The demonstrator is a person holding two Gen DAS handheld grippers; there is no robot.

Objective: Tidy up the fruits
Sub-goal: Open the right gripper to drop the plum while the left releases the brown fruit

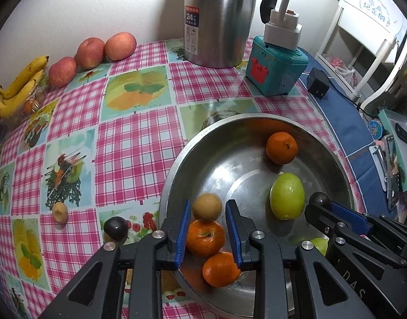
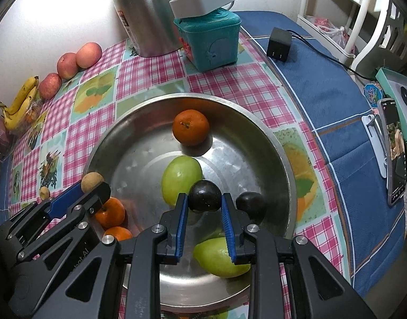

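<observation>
A steel bowl (image 1: 216,146) (image 2: 243,146) holds three oranges (image 1: 281,147) (image 1: 205,237) (image 1: 220,269) and two green fruits (image 2: 181,180) (image 2: 219,257). My left gripper (image 1: 208,212) hangs over the bowl's left side, open, with a small brown fruit (image 1: 207,206) between its fingertips, a thin gap on each side, just above an orange. My right gripper (image 2: 204,199) is shut on a dark plum (image 2: 204,196) over the bowl's middle. Another dark plum (image 2: 250,203) lies beside its right finger. A third dark plum (image 1: 115,228) and a small brown fruit (image 1: 60,212) sit on the checked tablecloth left of the bowl.
Three apples (image 1: 90,52) and bananas (image 1: 22,85) line the wall at the far left. Behind the bowl stand a steel thermos (image 1: 219,18) and a teal box (image 1: 276,65) with a white power strip on it. A black charger (image 1: 318,82) and a phone (image 2: 395,148) lie on the blue cloth at right.
</observation>
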